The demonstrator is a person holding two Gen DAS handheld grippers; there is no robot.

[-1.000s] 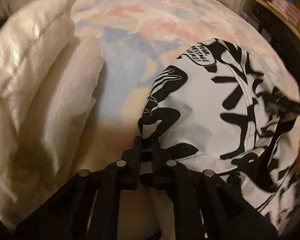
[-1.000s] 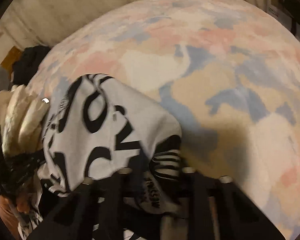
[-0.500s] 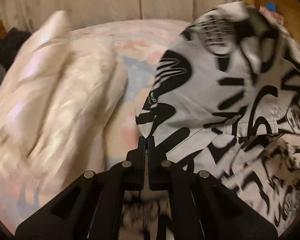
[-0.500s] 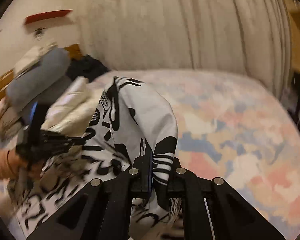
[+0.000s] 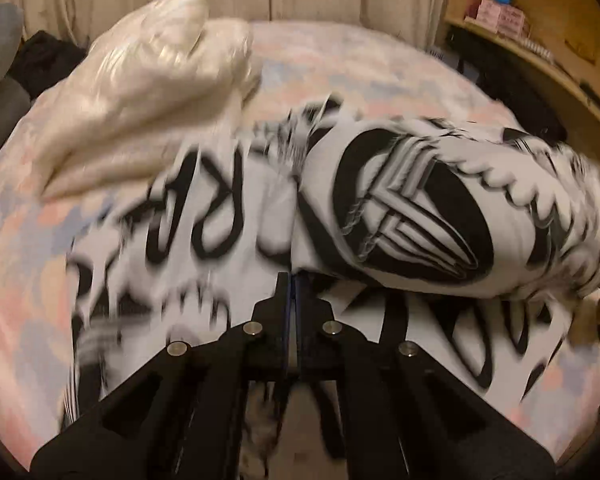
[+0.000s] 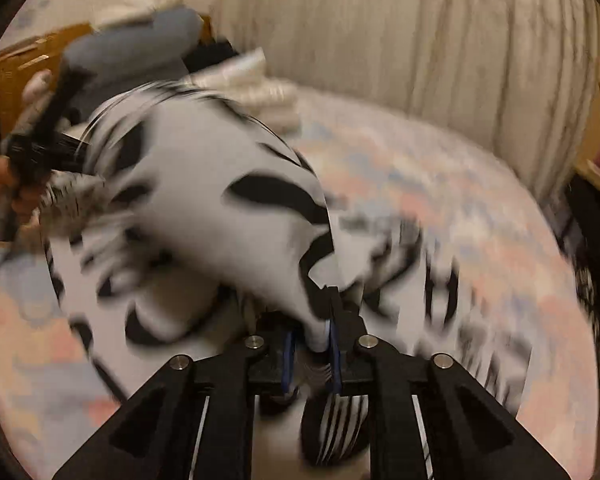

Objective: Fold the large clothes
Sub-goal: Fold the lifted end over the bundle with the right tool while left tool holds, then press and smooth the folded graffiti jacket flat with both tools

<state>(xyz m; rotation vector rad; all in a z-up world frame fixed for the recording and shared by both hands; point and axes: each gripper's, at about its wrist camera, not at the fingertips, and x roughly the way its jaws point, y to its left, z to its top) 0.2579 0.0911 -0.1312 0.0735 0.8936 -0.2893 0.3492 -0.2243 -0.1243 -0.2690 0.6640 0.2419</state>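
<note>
Over the pastel patchwork bed (image 5: 380, 76), the black-and-white printed garment (image 5: 412, 204) billows, smeared by motion so its lettering can't be read. Left claw (image 5: 291, 280) is pressed together, pinching a fold at the cloth's near edge; its tips vanish under the fabric. Right claw (image 6: 326, 300) pinches another bunch, striped cloth trailing down between its arms. From the right wrist view, the left hand (image 6: 8, 192) is blurred at the frame edge. A cream duvet (image 5: 148, 92) lies heaped beside the garment, partly covered by it.
</note>
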